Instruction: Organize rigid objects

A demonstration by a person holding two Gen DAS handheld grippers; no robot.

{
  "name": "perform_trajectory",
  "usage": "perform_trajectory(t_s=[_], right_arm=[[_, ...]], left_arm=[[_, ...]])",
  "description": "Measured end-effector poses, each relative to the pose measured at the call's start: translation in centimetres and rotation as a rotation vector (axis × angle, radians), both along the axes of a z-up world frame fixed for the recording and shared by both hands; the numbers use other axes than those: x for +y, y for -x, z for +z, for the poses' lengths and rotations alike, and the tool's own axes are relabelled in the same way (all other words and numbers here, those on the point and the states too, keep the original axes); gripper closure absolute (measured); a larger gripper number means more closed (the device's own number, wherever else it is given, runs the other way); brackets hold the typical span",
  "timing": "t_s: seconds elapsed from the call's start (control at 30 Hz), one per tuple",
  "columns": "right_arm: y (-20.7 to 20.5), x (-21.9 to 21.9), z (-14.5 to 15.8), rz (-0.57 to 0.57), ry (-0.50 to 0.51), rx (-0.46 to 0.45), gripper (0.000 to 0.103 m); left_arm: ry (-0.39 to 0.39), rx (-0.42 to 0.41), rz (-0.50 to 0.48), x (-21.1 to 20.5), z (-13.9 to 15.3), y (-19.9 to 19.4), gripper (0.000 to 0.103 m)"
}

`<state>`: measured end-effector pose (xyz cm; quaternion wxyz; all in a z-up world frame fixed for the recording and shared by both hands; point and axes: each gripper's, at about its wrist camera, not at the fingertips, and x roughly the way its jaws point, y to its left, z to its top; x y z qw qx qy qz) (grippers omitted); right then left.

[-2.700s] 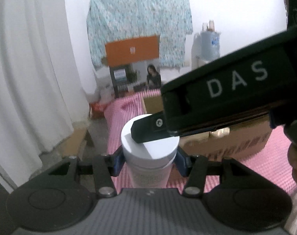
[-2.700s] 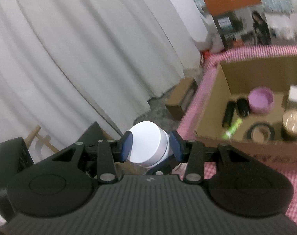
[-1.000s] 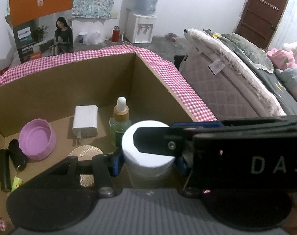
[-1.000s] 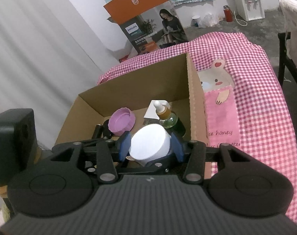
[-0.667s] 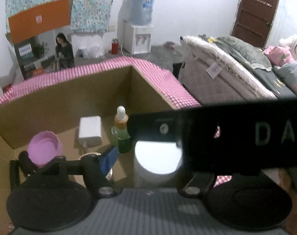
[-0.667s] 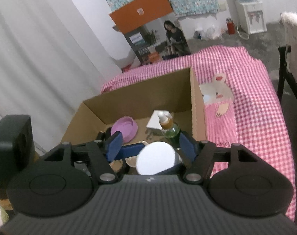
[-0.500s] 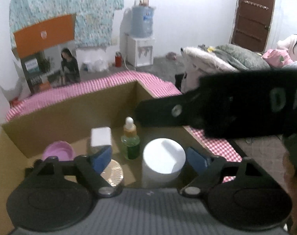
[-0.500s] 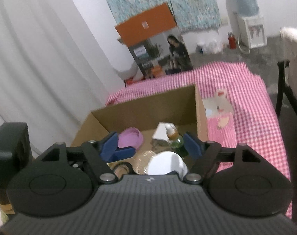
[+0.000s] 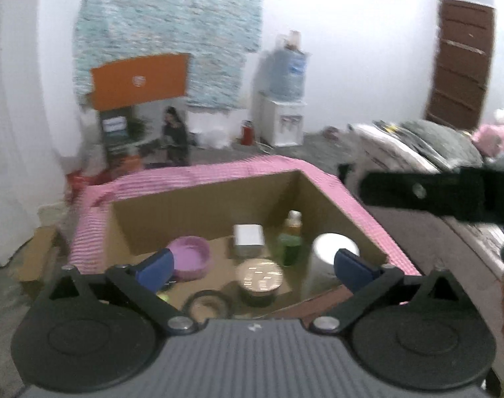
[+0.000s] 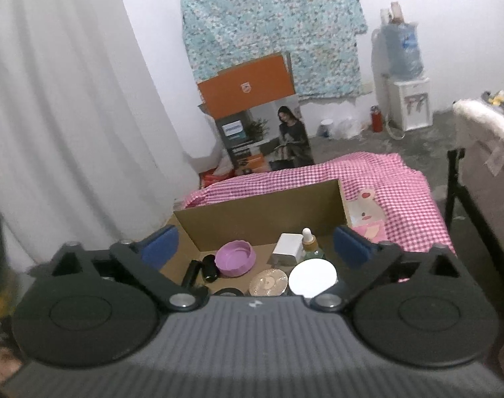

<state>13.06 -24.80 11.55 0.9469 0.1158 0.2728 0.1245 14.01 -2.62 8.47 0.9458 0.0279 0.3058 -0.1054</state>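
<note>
Below both grippers: white jar [image 10: 313, 278] standing in cardboard box [image 10: 261, 214], untouched.
Left gripper [image 9: 253, 263]: jaws just spread wide, empty.
Right gripper [image 10: 255, 247]: jaws just spread wide, empty.

text: none legible | orange-topped carton [image 10: 252, 112] behind bench: small pale logo on orange flap, blue label patch beneath, both too blurred to read | water jug [image 10: 402, 49] label: unreadable | left wrist view: blurred throughout
</note>
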Motion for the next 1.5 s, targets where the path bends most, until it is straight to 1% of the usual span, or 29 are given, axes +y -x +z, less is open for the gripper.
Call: perform_trajectory(t_s=[0.07, 0.17, 0.27, 0.33, 0.43, 0.53, 0.7, 0.8, 0.93, 1.13, 1.27, 1.5], right_arm=[[0.6, 1.2, -0.1, -0.015, 0.044, -0.005, 0.001], [1.2, 3.0, -0.2, -0.036, 0.117, 0.010, 0.001], [1.3, 4.4, -0.4, -0.059, 0.186, 0.027, 0.001], [1.5, 5.0, -0.6, -0.076, 0.234, 0.026, 0.001], [1.6, 5.6, -1.0, -0.110, 0.290, 0.053, 0.001], [1.5, 5.9, -1.6, -0.131, 0.282, 0.074, 0.001], [1.8, 6.1, -3.1, -0.113, 0.282, 0.070, 0.001], [1.1, 5.9, -4.3, -0.112, 0.265, 0.112, 0.001], [-0.1, 5.9, -6.0, -0.115, 0.254, 0.170, 0.001], [-1.3, 6.2, -7.7, -0.103, 0.294, 0.216, 0.001], [-1.8, 5.9, -8.2, -0.098, 0.284, 0.233, 0.001], [-1.7, 5.7, -8.0, -0.099, 0.276, 0.227, 0.001]], left_arm=[[-0.009, 0.004, 0.041, 0.8, 0.2, 0.4, 0.000], [-0.038, 0.045, 0.096, 1.8, -0.1, 0.6, 0.000], [-0.049, 0.083, 0.143, 2.4, -0.4, 0.9, 0.000], [-0.052, 0.083, 0.169, 2.8, -0.4, 1.2, 0.000], [-0.076, 0.063, 0.196, 3.1, -0.5, 1.3, 0.000], [-0.092, 0.085, 0.192, 3.1, -1.0, 0.9, 0.000], [-0.053, 0.119, 0.237, 3.8, -2.3, 0.3, 0.000], [-0.042, 0.139, 0.252, 4.1, -2.7, 0.1, 0.000], [-0.065, 0.155, 0.272, 4.0, -3.0, 0.0, 0.000], [-0.064, 0.153, 0.289, 4.0, -2.8, 0.5, 0.000], [-0.088, 0.150, 0.299, 3.7, -2.9, 0.5, 0.000], [-0.080, 0.157, 0.296, 3.5, -2.9, 0.6, 0.000]])
